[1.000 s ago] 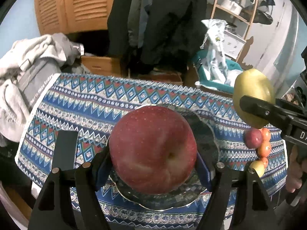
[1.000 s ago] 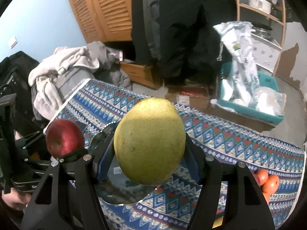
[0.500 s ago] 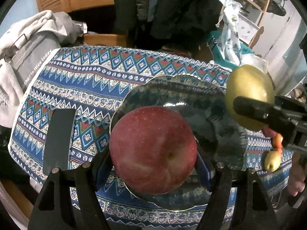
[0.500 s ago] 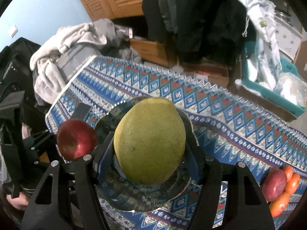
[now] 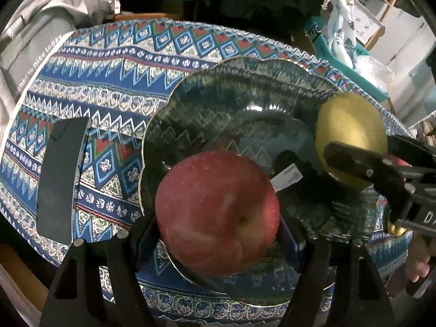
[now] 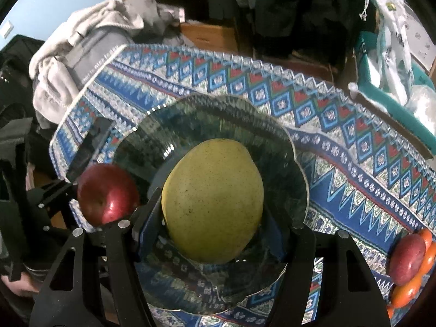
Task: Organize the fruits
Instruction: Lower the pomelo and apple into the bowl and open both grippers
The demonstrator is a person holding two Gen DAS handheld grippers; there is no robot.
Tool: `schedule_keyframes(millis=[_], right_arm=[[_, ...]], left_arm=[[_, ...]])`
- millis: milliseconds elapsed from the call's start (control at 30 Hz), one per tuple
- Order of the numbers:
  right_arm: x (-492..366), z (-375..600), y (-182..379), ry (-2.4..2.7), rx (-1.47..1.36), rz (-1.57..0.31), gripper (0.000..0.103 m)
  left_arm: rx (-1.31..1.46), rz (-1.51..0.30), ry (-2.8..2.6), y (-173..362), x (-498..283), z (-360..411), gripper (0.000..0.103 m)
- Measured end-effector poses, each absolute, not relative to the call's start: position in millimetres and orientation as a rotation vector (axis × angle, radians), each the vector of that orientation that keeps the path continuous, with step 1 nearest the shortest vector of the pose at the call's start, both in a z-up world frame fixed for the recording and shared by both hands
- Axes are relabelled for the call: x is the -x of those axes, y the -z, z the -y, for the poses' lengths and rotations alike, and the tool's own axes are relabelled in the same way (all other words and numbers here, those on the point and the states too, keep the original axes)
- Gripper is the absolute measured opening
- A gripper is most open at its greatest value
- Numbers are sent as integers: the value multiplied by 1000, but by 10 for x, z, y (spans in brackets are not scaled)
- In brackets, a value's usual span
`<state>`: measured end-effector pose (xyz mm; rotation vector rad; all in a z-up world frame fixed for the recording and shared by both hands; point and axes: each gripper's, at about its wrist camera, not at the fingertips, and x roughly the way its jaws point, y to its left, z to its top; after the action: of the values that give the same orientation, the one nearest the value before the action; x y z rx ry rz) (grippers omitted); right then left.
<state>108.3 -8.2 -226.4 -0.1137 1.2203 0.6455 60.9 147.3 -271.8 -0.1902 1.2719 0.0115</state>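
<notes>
My left gripper is shut on a red apple and holds it over the near left part of a dark glass plate. My right gripper is shut on a yellow-green pear over the same plate. The pear and the right gripper show at the right of the left wrist view. The apple shows at the left of the right wrist view.
The plate sits on a blue patterned tablecloth. A dark flat object lies left of the plate. A red fruit and orange fruits lie at the cloth's right end. Clothes are piled beyond the table.
Both grippers have tilted down and come closer to the plate, each still holding its fruit. The plate now fills more of both views.
</notes>
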Motion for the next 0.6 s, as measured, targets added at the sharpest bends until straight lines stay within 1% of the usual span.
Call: schedule_keyframes(millis=[333,467,600], right_arm=[[-1052,47,2508,-635,162,-1286,66],[-1037,22,2524,-642,196,-1284,67],[-1019,-3,2538,-636,224,-1287,67]], left_arm=[[153,-1295,-13,2776,-622,-1423,77],[92,-1318,-5,2821,-630,-1303,77],[90,-1318,20,2810,-617,-1243,77]])
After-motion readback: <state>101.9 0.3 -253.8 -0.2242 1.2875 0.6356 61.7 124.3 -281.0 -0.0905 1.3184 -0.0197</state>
